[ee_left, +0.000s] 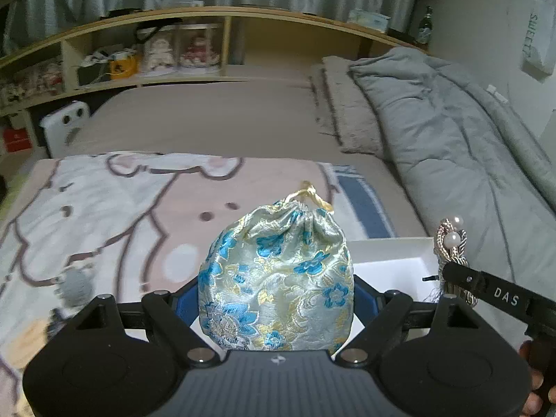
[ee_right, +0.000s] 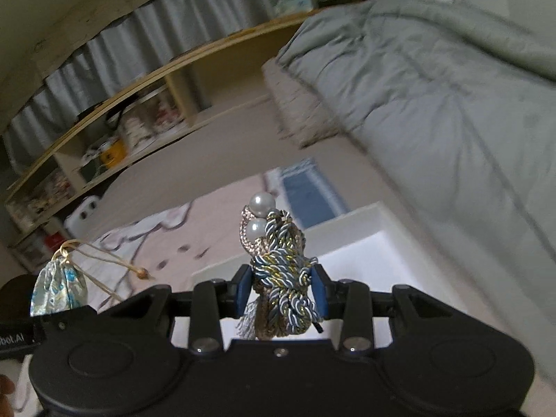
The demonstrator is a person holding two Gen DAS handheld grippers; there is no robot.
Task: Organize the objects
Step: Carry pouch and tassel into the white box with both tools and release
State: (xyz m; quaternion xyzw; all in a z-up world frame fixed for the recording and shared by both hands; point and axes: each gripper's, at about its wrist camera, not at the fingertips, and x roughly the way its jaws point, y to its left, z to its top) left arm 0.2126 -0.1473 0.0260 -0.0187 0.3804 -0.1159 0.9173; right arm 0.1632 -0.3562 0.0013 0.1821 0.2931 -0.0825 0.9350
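Note:
My left gripper (ee_left: pixel 276 300) is shut on a blue-flowered brocade drawstring pouch (ee_left: pixel 278 278) with a gold cord, held above the cartoon blanket (ee_left: pixel 104 208). The pouch also shows in the right wrist view (ee_right: pixel 57 292) at the far left. My right gripper (ee_right: pixel 282 292) is shut on a braided blue-and-gold cord ornament with two pearls (ee_right: pixel 281 264), held over a white open box (ee_right: pixel 365 243). That ornament also shows in the left wrist view (ee_left: pixel 451 257) at the right, in front of the white box (ee_left: pixel 389 257).
A grey quilt (ee_left: pixel 451 139) lies along the right side of the bed. A wooden shelf (ee_left: pixel 139 55) with dolls and boxes stands at the far end. A white device (ee_left: pixel 64 125) sits at the bed's left edge.

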